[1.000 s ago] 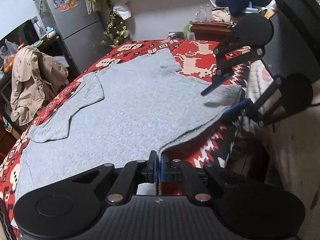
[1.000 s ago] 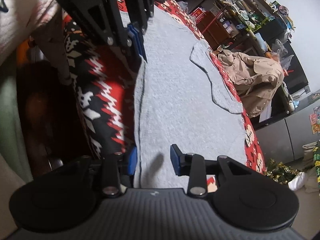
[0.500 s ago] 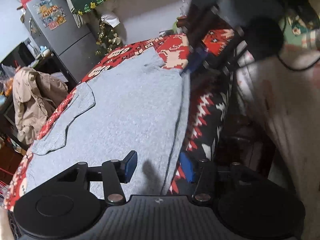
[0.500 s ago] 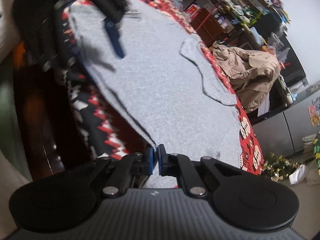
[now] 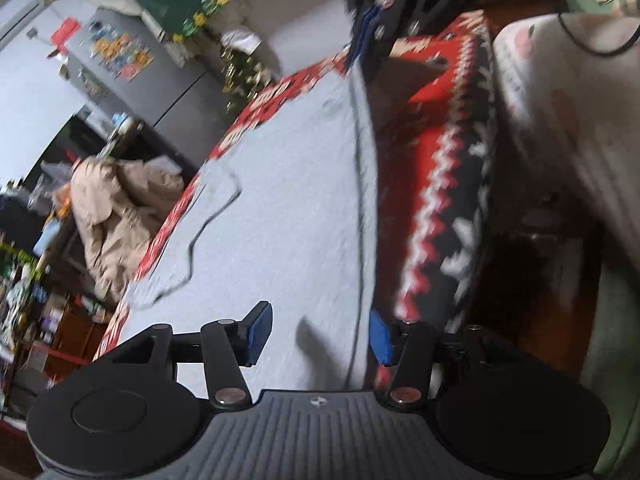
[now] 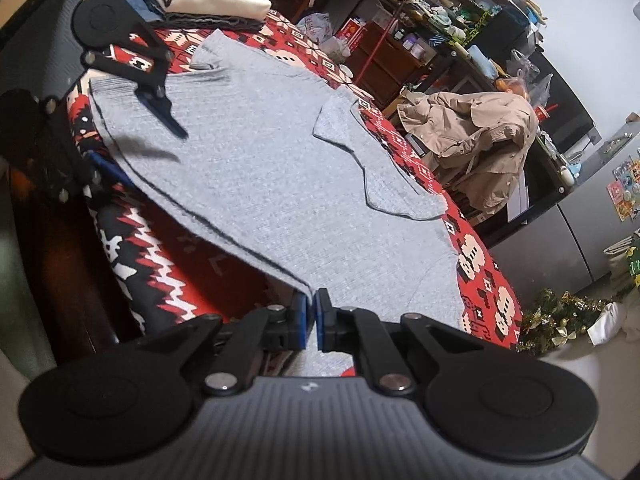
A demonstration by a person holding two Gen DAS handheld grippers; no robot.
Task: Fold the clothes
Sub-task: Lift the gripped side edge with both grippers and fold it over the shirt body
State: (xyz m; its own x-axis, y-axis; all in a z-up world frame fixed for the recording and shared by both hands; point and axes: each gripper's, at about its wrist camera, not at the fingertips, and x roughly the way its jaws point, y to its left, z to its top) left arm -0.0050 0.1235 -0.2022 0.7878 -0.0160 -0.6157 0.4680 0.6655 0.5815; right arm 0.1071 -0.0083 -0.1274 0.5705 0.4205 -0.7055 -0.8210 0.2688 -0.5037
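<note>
Right gripper (image 6: 311, 312) has its blue pads pinched tight on the near corner of the grey knit sweater (image 6: 260, 168), lifting that edge a bit off the red patterned blanket (image 6: 484, 276). Left gripper (image 5: 316, 334) sits wide open, straddling the sweater's edge without gripping it. The sweater lies spread out flat, one sleeve (image 6: 372, 168) folded in. A beige jacket (image 6: 472, 144) is heaped behind.

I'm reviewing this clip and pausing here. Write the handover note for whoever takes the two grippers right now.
Left gripper: open, straddling the near edge of the grey sweater, gripping nothing.
Right gripper: shut on the sweater's near edge, lifted off the patterned blanket.
Done: far sleeve folded in over the body.
Left: close the left gripper on the edge, then probably fold the near side over. Folded stack sits at the far end.
</note>
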